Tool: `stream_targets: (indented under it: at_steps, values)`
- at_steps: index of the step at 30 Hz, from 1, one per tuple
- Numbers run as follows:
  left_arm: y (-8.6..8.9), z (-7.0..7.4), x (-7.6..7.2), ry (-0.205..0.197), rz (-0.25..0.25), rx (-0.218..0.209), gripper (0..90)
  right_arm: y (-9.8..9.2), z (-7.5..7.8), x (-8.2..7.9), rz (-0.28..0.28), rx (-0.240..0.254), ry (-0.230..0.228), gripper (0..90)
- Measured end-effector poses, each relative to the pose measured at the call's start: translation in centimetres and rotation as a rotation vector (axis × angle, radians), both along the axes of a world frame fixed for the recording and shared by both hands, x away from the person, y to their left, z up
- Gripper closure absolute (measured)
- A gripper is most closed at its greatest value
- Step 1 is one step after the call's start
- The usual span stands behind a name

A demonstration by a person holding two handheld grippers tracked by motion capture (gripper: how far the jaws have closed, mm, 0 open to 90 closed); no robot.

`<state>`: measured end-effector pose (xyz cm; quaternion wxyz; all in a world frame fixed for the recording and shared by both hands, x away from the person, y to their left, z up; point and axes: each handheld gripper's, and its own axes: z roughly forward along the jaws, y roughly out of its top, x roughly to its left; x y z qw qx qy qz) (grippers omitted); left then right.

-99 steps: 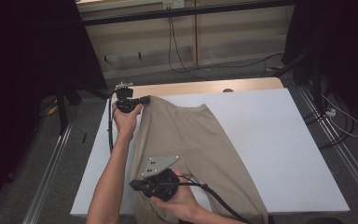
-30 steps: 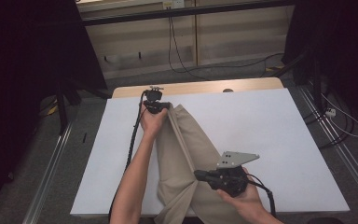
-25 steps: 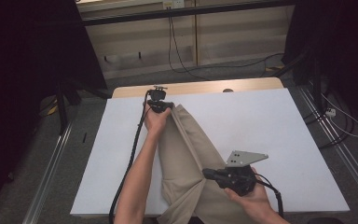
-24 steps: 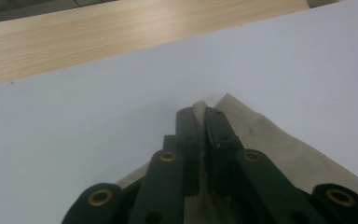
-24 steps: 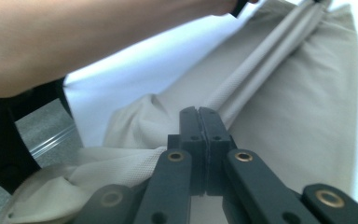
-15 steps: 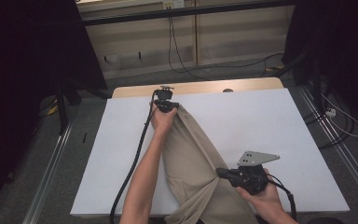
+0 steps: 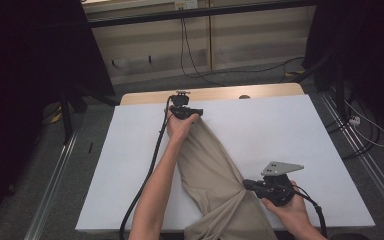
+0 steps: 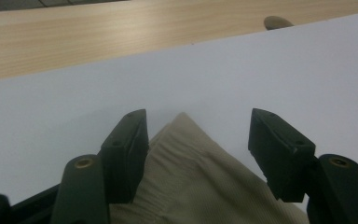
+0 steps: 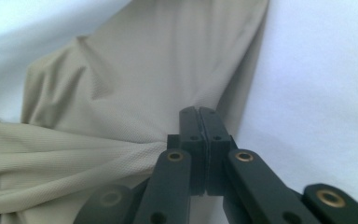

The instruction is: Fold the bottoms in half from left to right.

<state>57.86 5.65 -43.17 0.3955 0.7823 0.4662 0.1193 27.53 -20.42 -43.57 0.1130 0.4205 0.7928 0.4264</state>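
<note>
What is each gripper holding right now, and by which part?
The right gripper is clamped on the beige cloth at its side edge, bunching it. The left gripper holds nothing: its jaws have just opened, with the cloth's far corner lying loose between them.

A cloth [image 7: 210,170] lies on the table [image 7: 290,130], running from its far middle, by the left gripper [image 7: 192,111], to the near edge beside the right gripper [image 7: 247,185].

- A white sheet [image 7: 260,130] covers nearly the whole bench
- A bare strip of light wood [image 7: 220,93] shows along the bench's far edge
- A black cable [image 7: 190,55] trails across the grey floor beyond the far edge
- A white cable [image 7: 375,135] lies off the right edge
</note>
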Motion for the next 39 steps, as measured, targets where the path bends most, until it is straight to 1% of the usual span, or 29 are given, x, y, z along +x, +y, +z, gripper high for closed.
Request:
stream_targets:
  at_steps: [2, 4, 5, 7, 8, 10, 11, 13, 15, 16, 18, 20, 21, 22, 23, 24, 25, 27, 28, 29, 30, 31, 32, 33, 34, 36, 37, 38, 39]
  values:
    - [0.4, 0.6, -0.5, -0.018, -0.020, 0.015, 32.5, -0.1, -0.1, 0.2, -0.009, -0.010, 0.004, 89.7]
    - [0.8, 1.1, -1.1, -0.038, -0.020, 0.002, 29.9, -0.3, -0.2, 0.3, -0.015, -0.016, 0.013, 89.5]
    - [1.1, 1.3, -1.4, -0.041, -0.019, -0.005, 28.1, -0.4, -0.3, 0.4, -0.021, -0.017, 0.022, 89.4]
    - [1.6, 1.6, -2.3, -0.061, -0.026, -0.003, 25.9, -0.4, -0.5, 0.4, -0.018, -0.032, 0.033, 88.8]
    - [1.8, 1.7, -2.8, -0.066, -0.029, -0.010, 25.1, -0.4, -0.6, 0.4, -0.021, -0.039, 0.040, 87.9]
    - [2.4, 1.8, -3.9, -0.076, -0.046, -0.006, 22.7, -0.5, -0.6, 0.3, -0.032, -0.057, 0.031, 86.3]
    - [2.7, 1.8, -4.5, -0.086, -0.052, -0.013, 22.4, -0.5, -0.5, 0.2, -0.036, -0.061, 0.024, 85.1]
    - [3.2, 1.8, -5.8, -0.102, -0.067, -0.012, 21.3, -0.6, 0.0, -0.1, -0.056, -0.051, 0.008, 82.0]
    - [3.8, 1.7, -7.3, -0.108, -0.078, -0.008, 20.3, -0.7, 0.5, -0.5, -0.061, -0.030, -0.011, 77.6]
    - [4.2, 1.7, -8.0, -0.111, -0.085, -0.006, 19.5, -0.7, 0.7, -0.8, -0.047, -0.020, -0.015, 77.6]
    - [4.7, 1.6, -9.6, -0.123, -0.095, -0.008, 19.3, -0.3, 0.9, -1.6, 0.003, -0.006, -0.016, 76.1]
    - [5.4, 1.8, -11.3, -0.127, -0.143, 0.015, 19.0, 0.4, 0.8, -2.7, 0.044, -0.009, -0.001, 74.0]
    - [5.7, 1.8, -12.3, -0.128, -0.158, 0.014, 19.0, 0.7, 0.7, -3.1, 0.061, -0.018, 0.006, 73.3]
    - [5.9, 1.7, -13.3, -0.123, -0.167, 0.012, 19.0, 0.9, 0.5, -3.6, 0.070, -0.026, 0.019, 71.9]
    - [6.1, 1.6, -14.4, -0.122, -0.178, 0.028, 19.1, 1.0, 0.4, -4.0, 0.072, -0.028, 0.030, 71.3]
    - [6.3, 1.5, -15.5, -0.127, -0.190, 0.044, 19.1, 1.0, 0.0, -4.8, 0.061, -0.037, 0.063, 69.4]
    - [6.4, 1.4, -16.6, -0.126, -0.210, 0.039, 19.1, 1.0, 0.0, -4.8, 0.061, -0.037, 0.063, 69.4]
    - [6.7, 1.3, -18.8, -0.126, -0.253, 0.022, 19.7, 0.9, -0.3, -5.6, 0.077, -0.039, 0.078, 68.6]
    - [6.7, 1.3, -21.0, -0.130, -0.290, 0.014, 21.0, 1.0, -0.5, -6.0, 0.092, -0.035, 0.081, 68.0]
    - [6.7, 1.3, -21.0, -0.130, -0.290, 0.014, 21.7, 1.0, -0.5, -6.0, 0.092, -0.035, 0.081, 68.0]
    - [6.8, 1.3, -22.2, -0.143, -0.308, 0.006, 21.7, 1.2, -0.5, -6.1, 0.101, -0.034, 0.079, 67.6]
    - [6.8, 1.3, -23.4, -0.151, -0.335, -0.005, 24.0, 1.4, -0.6, -6.1, 0.108, -0.035, 0.075, 67.0]
    - [6.8, 1.3, -24.4, -0.159, -0.360, -0.005, 26.1, 1.6, -0.7, -6.0, 0.108, -0.033, 0.075, 65.5]
    - [6.7, 1.1, -25.4, -0.172, -0.375, -0.005, 26.4, 1.8, -1.0, -5.5, 0.106, -0.026, 0.087, 64.3]
    - [6.7, 1.0, -26.2, -0.168, -0.387, -0.012, 26.4, 1.8, -1.0, -5.5, 0.106, -0.026, 0.087, 64.3]
    - [6.5, 0.7, -27.2, -0.170, -0.402, -0.004, 27.6, 2.2, -1.1, -5.1, 0.098, -0.024, 0.093, 61.1]
    - [6.3, 0.6, -27.5, -0.183, -0.412, 0.012, 27.5, 2.4, -1.2, -5.0, 0.096, -0.029, 0.089, 59.6]
    - [6.1, 0.6, -27.7, -0.191, -0.408, 0.015, 27.5, 2.6, -1.2, -4.9, 0.083, -0.036, 0.087, 57.7]
    - [6.0, 0.6, -27.8, -0.189, -0.406, 0.011, 27.5, 2.9, -1.3, -4.7, 0.075, -0.038, 0.086, 57.2]
